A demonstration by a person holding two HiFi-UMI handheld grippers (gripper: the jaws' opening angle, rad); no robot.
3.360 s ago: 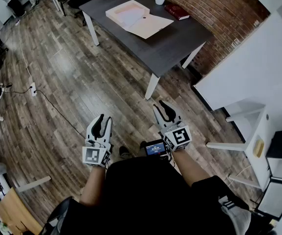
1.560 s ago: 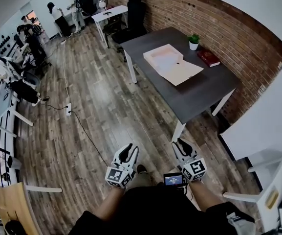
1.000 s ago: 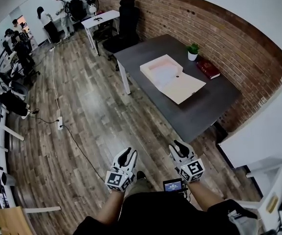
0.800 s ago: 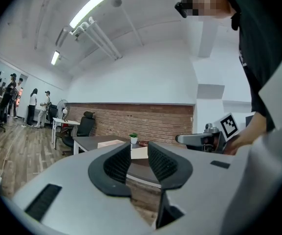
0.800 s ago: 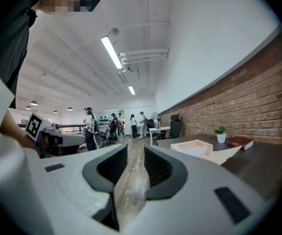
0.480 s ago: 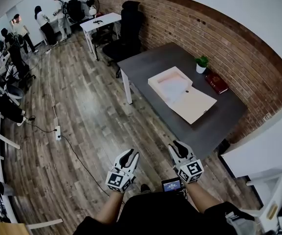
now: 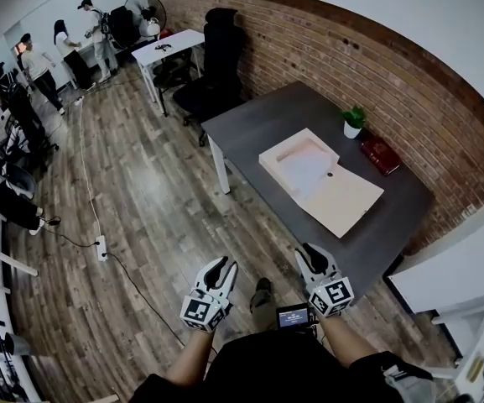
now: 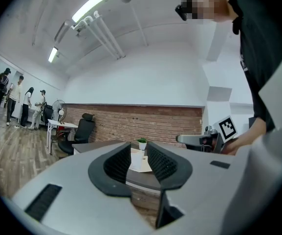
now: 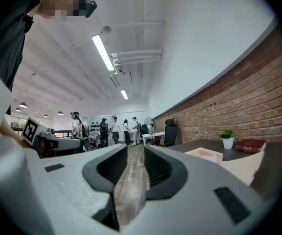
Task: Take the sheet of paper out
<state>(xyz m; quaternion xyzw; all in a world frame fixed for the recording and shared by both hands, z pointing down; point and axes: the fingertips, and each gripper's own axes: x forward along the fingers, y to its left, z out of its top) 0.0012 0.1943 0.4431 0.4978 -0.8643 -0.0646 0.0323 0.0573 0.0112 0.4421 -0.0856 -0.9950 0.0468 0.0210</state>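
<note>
An open cream box file [image 7: 301, 160] lies on the dark grey table [image 7: 262, 120], its flap [image 7: 344, 200] folded out toward me. A pale sheet [image 7: 304, 166] lies inside the box. Both grippers hang low in front of my body, well short of the table and apart from the box. My left gripper [image 7: 221, 267] is open with nothing in it; in its own view its jaws [image 8: 138, 158] frame the distant box file [image 8: 141, 163]. My right gripper [image 7: 309, 253] is open and empty too; beyond its jaws [image 9: 135, 160] the box file [image 9: 206, 154] sits at the right.
A small potted plant [image 7: 354, 121] and a red book [image 7: 382, 154] sit on the table by the brick wall. A black office chair [image 7: 216, 57] and a white desk [image 7: 170, 44] stand farther back. A cable with a power strip [image 7: 101, 247] runs over the wood floor. Several people stand far left.
I have walked closer: the table and box file now sit nearer and more central in the head view. Both grippers stay low, open and empty.
</note>
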